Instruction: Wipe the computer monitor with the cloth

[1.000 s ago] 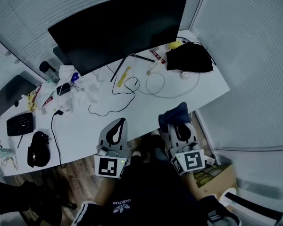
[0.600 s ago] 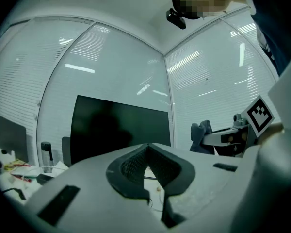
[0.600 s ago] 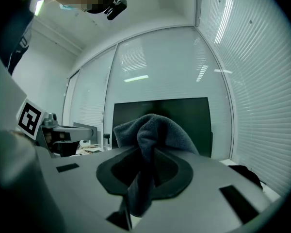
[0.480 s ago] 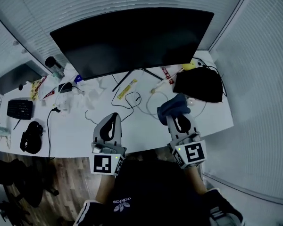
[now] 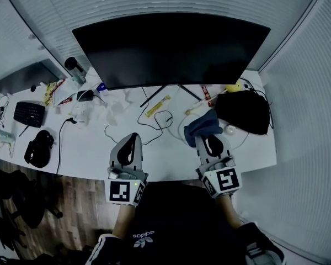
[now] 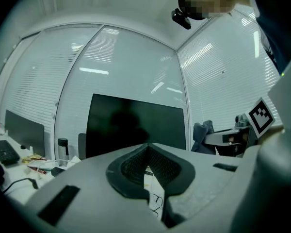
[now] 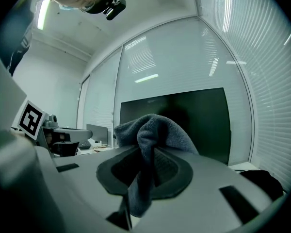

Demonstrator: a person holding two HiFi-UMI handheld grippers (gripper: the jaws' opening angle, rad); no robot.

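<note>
The wide black monitor [image 5: 171, 47] stands at the back of the white desk [image 5: 94, 150], its screen dark; it also fills the middle of the left gripper view as the monitor [image 6: 136, 125] and of the right gripper view as the monitor [image 7: 194, 118]. My right gripper [image 5: 206, 138] is shut on a blue-grey cloth [image 5: 203, 125], which bunches up over the jaws as the cloth [image 7: 153, 132]. It hovers over the desk's front edge, well short of the screen. My left gripper [image 5: 131, 147] is shut with nothing in it, level with the right one.
A black bag [image 5: 244, 112] lies at the desk's right end. Loose cables [image 5: 154, 127] run under the monitor's stand. At the left are a keyboard [image 5: 29, 114], a headset [image 5: 38, 149], a dark bottle [image 5: 74, 66], wrappers and a second monitor [image 5: 22, 77]. Blinds cover the walls behind.
The view has swung so the monitor sits more centred. Both grippers moved forward from my lap to the desk's front edge, the cloth still in the right one.
</note>
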